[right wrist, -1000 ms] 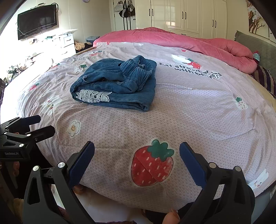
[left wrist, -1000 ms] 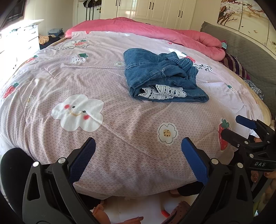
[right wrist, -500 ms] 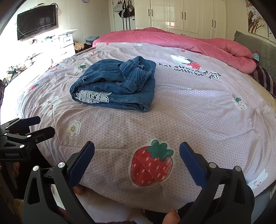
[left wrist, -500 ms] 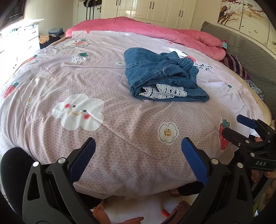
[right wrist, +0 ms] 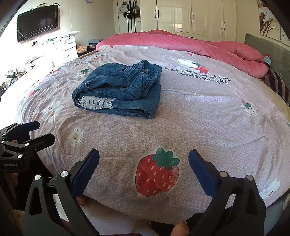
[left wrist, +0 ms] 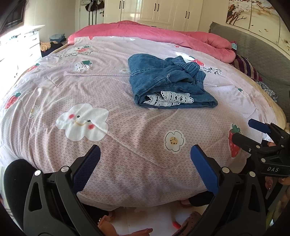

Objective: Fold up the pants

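Blue denim pants [left wrist: 168,82] with white lace trim lie folded in a bundle on the pink patterned bed cover [left wrist: 126,138]; they also show in the right wrist view [right wrist: 123,90]. My left gripper [left wrist: 145,163] is open and empty at the bed's near edge, well short of the pants. My right gripper [right wrist: 144,167] is open and empty, also at the near edge, above a strawberry print. Each gripper shows at the side of the other's view, the right one [left wrist: 252,132] and the left one [right wrist: 38,132].
A rolled pink quilt [left wrist: 181,38] lies along the far side of the bed. A grey headboard [left wrist: 262,54] and striped pillow [left wrist: 246,67] are at right. White drawers [right wrist: 68,47] and a wall TV [right wrist: 38,21] stand at left. Wardrobes [right wrist: 190,16] behind.
Both views have drifted slightly; the pants sit a little lower in frame. Both grippers remain open and empty.
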Available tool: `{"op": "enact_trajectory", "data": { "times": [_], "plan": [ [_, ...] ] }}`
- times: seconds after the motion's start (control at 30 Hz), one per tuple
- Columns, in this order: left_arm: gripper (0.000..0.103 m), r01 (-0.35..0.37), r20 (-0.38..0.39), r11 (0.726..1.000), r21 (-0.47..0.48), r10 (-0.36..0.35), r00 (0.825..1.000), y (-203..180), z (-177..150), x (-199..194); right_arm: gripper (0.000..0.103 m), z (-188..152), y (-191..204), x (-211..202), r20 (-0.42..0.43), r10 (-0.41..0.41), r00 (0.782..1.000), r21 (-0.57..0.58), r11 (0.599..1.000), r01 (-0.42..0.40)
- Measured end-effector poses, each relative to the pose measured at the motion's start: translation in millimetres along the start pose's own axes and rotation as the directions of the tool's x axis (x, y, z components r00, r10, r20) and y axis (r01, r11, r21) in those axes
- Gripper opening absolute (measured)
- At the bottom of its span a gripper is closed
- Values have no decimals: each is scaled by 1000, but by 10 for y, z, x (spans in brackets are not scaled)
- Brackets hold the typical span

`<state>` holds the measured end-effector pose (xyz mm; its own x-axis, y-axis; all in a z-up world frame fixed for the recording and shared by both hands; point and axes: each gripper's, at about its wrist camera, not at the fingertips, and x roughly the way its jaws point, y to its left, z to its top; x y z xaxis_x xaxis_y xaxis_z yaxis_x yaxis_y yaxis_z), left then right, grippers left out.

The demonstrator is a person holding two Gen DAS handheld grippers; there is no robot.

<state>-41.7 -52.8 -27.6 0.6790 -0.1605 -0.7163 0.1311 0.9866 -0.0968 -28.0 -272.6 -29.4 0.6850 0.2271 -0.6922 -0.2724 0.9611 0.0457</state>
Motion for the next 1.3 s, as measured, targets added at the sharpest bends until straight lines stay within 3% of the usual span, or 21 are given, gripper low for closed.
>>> {"op": "enact_trajectory", "data": {
  "times": [0.67, 1.3],
  "plan": [
    [94, -5, -8, 1000, 9, 5, 1000, -24, -7, 15, 98, 2, 14, 41, -11, -4, 1000, -3, 1000, 4],
    [94, -55, -29, 998, 3, 55, 998, -2, 0, 69, 98, -7, -7, 45, -14, -15, 1000, 8, 1000, 15]
  ]
}}
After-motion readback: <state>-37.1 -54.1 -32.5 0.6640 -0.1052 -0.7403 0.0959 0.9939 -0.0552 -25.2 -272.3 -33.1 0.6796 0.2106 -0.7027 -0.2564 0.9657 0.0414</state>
